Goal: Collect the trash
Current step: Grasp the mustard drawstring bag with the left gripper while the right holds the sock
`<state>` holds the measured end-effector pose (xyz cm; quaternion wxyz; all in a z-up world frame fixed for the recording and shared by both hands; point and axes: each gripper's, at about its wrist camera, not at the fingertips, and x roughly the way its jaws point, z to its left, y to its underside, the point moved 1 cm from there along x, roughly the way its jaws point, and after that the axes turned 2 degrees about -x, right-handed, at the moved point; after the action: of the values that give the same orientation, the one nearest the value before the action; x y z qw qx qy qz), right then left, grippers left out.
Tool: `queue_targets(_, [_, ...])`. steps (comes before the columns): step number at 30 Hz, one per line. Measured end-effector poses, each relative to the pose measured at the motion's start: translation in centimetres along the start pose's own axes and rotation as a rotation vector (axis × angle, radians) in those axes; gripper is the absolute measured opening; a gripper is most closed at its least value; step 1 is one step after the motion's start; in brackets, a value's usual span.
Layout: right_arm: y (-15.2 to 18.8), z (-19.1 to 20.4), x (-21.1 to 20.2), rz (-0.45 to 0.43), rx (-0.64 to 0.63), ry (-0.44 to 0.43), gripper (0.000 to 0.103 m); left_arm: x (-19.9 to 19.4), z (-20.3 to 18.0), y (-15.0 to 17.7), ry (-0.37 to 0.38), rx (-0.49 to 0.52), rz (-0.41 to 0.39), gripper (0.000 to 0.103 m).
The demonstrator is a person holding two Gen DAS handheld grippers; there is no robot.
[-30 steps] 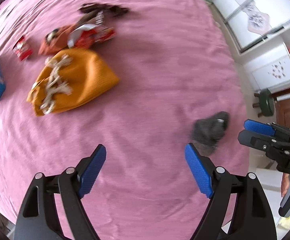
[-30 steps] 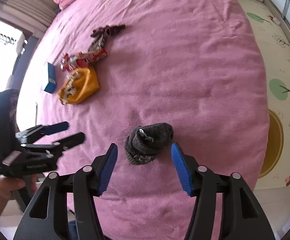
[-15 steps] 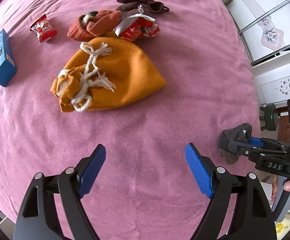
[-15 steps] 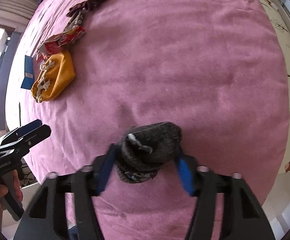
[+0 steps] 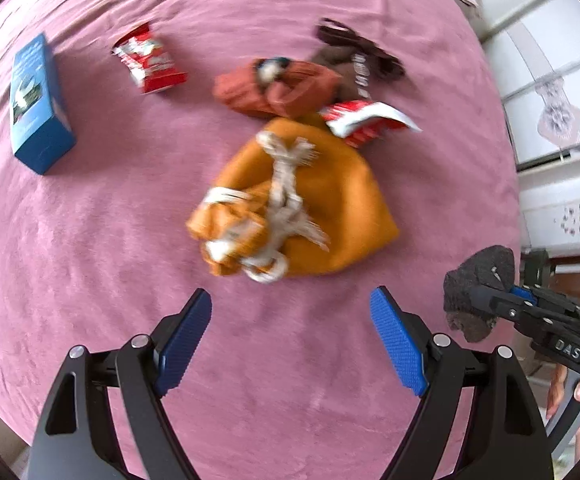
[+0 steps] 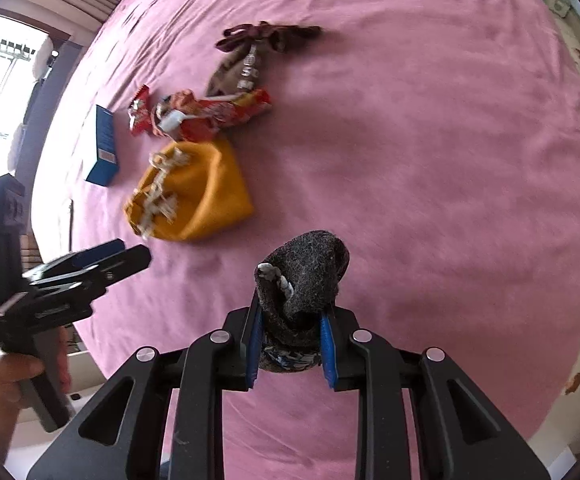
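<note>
Two grippers differ: the right gripper (image 6: 290,354) clamps a grey sock (image 6: 303,276) above the bed (image 6: 429,128), while the left gripper (image 5: 290,338), fingers spread wide and empty, faces the orange pouch (image 5: 321,208) straight ahead, its drawstring mouth nearest.

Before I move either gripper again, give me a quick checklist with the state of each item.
1. Right gripper shut on the grey pouch: ok, both pads press its sides.
2. Pouch clear of the bed: ok by the left view, where it hangs up off the cover.
3. Left gripper open and empty: ok.
4. Left gripper aimed at the orange bag: ok, the bag lies just ahead of its fingertips.
5. Wrappers to collect in view: ok, red packet and red-white wrapper lie behind the bag.
6. A bin or open bag for the trash: cannot tell, none shows.
</note>
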<state>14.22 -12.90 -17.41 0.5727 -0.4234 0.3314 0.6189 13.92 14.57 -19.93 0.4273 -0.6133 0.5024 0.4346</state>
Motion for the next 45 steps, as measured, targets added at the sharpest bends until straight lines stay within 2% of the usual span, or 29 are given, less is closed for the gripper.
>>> queue_targets(6, [-1.9, 2.1, 1.4, 0.007, -0.025, -0.006, 0.024, 2.0, 2.5, -3.1, 0.01, -0.06, 0.019, 0.084])
queue_targets(10, [-2.3, 2.2, 1.9, 0.019, -0.018, -0.019, 0.025, 3.4, 2.9, -5.2, 0.03, -0.048, 0.051, 0.084])
queue_targets(12, [-2.5, 2.1, 2.1, 0.024, -0.009, -0.029, 0.025, 4.3, 2.5, -6.0, 0.02, -0.029, 0.074, 0.075])
queue_targets(15, [-2.5, 2.0, 2.2, 0.025, -0.004, -0.028, 0.025, 5.2, 1.8, -6.4, -0.033, -0.006, 0.097, 0.07])
queue_targets(17, [-2.5, 2.0, 2.1, 0.023, 0.002, -0.031, 0.026, 5.5, 1.3, -6.5, -0.062, -0.003, 0.097, 0.068])
queue_targets(21, [-2.2, 2.1, 1.7, 0.021, -0.025, -0.012, 0.026, 5.7, -0.4, -6.3, -0.115, 0.006, 0.081, 0.058])
queue_targets(23, [-2.0, 2.1, 1.4, 0.016, -0.042, 0.002, 0.026, 5.4, -1.5, -5.8, -0.139, 0.019, 0.078, 0.055])
queue_targets(30, [-0.7, 1.5, -0.3, -0.009, -0.037, 0.007, 0.026, 3.9, -2.4, -4.0, -0.135, 0.008, 0.072, 0.044])
queue_targets(41, [3.6, 1.1, -3.9, -0.042, -0.089, 0.052, 0.026, -0.4, -6.7, 2.5, -0.116, 0.108, 0.047, 0.043])
queue_targets(45, [5.4, 1.0, -5.6, -0.06, -0.114, 0.049, 0.026, -2.4, -9.5, 4.9, -0.1, 0.161, 0.028, 0.043])
